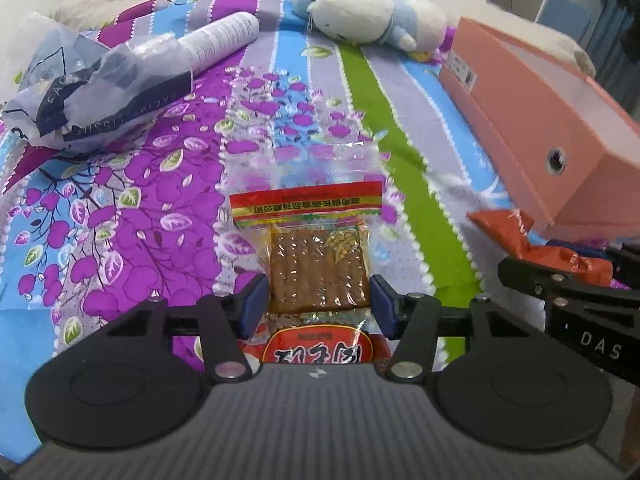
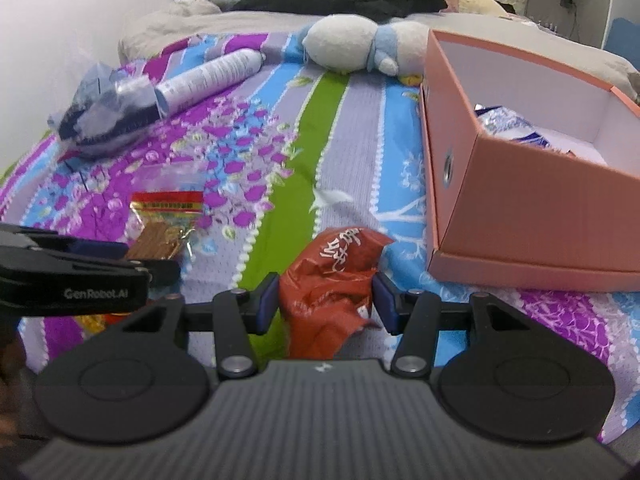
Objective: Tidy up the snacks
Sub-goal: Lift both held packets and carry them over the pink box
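A: Left tool?
B: Pads apart, either side of clear snack pack, touching its edges; grip unclear. Pack flat on bedspread.
A: Right tool?
B: Apart too, red snack bag btwn pads. Pink box at 2 o'clock, snacks inside.

Plush toy, white tube, tissue pack, striped floral bedspread
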`<state>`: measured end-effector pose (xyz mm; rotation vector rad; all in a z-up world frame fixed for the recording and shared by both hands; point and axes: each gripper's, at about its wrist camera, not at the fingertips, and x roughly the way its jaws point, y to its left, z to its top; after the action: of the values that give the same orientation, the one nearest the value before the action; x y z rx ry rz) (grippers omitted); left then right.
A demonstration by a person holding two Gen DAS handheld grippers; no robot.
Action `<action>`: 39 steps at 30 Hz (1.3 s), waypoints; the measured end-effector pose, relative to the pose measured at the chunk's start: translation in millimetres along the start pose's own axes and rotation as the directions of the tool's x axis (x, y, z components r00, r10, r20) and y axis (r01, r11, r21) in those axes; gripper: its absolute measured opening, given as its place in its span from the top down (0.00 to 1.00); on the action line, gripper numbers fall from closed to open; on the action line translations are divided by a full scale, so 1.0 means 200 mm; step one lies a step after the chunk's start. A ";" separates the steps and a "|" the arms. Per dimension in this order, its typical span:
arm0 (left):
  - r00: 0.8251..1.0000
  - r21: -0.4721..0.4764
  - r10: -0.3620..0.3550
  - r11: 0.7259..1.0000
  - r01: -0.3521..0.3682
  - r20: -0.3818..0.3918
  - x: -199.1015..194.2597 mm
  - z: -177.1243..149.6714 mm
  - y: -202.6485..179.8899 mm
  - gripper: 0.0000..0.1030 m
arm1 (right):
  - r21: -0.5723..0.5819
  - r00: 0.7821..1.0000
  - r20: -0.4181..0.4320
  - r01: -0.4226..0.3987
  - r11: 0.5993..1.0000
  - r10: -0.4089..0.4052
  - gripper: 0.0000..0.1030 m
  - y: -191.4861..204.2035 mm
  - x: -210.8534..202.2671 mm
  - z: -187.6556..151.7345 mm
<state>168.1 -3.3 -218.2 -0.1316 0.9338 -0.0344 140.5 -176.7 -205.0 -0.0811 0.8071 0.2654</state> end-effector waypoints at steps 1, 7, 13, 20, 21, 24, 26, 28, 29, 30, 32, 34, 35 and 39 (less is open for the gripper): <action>1.000 -0.008 -0.004 1.000 0.005 0.005 -0.01 0.02 0.00 0.41 | 0.002 1.000 0.007 -0.002 1.000 0.002 0.49 0.00 -0.01 0.01; 0.998 -0.035 -0.043 0.998 0.045 0.046 -0.10 0.15 0.00 0.41 | 0.014 0.999 0.040 -0.026 1.000 0.026 0.50 -0.02 -0.07 0.08; 0.995 -0.024 -0.065 0.997 0.067 0.075 -0.16 0.28 -0.06 0.41 | 0.045 0.997 0.075 -0.037 0.998 0.033 0.50 -0.06 -0.15 0.14; 0.985 -0.006 -0.112 0.994 0.113 0.133 -0.28 0.45 -0.15 0.41 | 0.034 0.989 0.145 -0.037 0.999 0.031 0.50 -0.10 -0.28 0.27; 0.982 -0.005 -0.121 0.992 0.123 0.144 -0.30 0.49 -0.16 0.41 | 0.031 0.987 0.160 -0.033 0.999 0.028 0.50 -0.11 -0.31 0.29; 0.972 0.005 -0.156 0.988 0.157 0.175 -0.36 0.59 -0.21 0.41 | 0.033 0.978 0.207 -0.022 0.999 0.014 0.50 -0.16 -0.37 0.37; 0.965 0.024 -0.164 0.986 0.162 0.205 -0.40 0.66 -0.25 0.41 | 0.038 0.971 0.240 -0.013 0.999 0.003 0.50 -0.20 -0.42 0.43; 0.955 0.038 -0.184 0.983 0.180 0.233 -0.44 0.73 -0.30 0.41 | 0.042 0.962 0.272 0.002 0.999 -0.013 0.50 -0.23 -0.46 0.49; 0.949 0.045 -0.196 0.981 0.190 0.247 -0.46 0.77 -0.32 0.41 | 0.042 0.958 0.286 0.009 0.999 -0.021 0.50 -0.25 -0.47 0.51; 0.943 0.053 -0.207 0.978 0.201 0.259 -0.48 0.80 -0.35 0.41 | 0.045 0.953 0.301 0.018 0.999 -0.031 0.50 -0.28 -0.49 0.54; 0.934 0.070 -0.226 0.974 0.215 0.279 -0.52 0.85 -0.42 0.41 | 0.050 0.944 0.326 0.035 0.998 -0.049 0.50 -0.33 -0.52 0.58; 0.925 0.088 -0.243 0.970 0.227 0.292 -0.54 0.90 -0.49 0.41 | 0.055 0.936 0.346 0.053 0.997 -0.069 0.50 -0.38 -0.55 0.62; 0.922 0.096 -0.251 0.968 0.233 0.297 -0.54 0.92 -0.53 0.41 | 0.060 0.931 0.355 0.061 0.996 -0.078 0.50 -0.40 -0.56 0.63; 0.915 0.113 -0.279 0.960 0.256 0.291 -0.51 0.97 -0.66 0.41 | 0.095 0.922 0.371 0.086 0.992 -0.115 0.50 -0.53 -0.58 0.66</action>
<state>267.0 -106.9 -4.9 -0.1909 0.5992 -0.2952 184.8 -279.5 -34.3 0.0020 0.4279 0.1448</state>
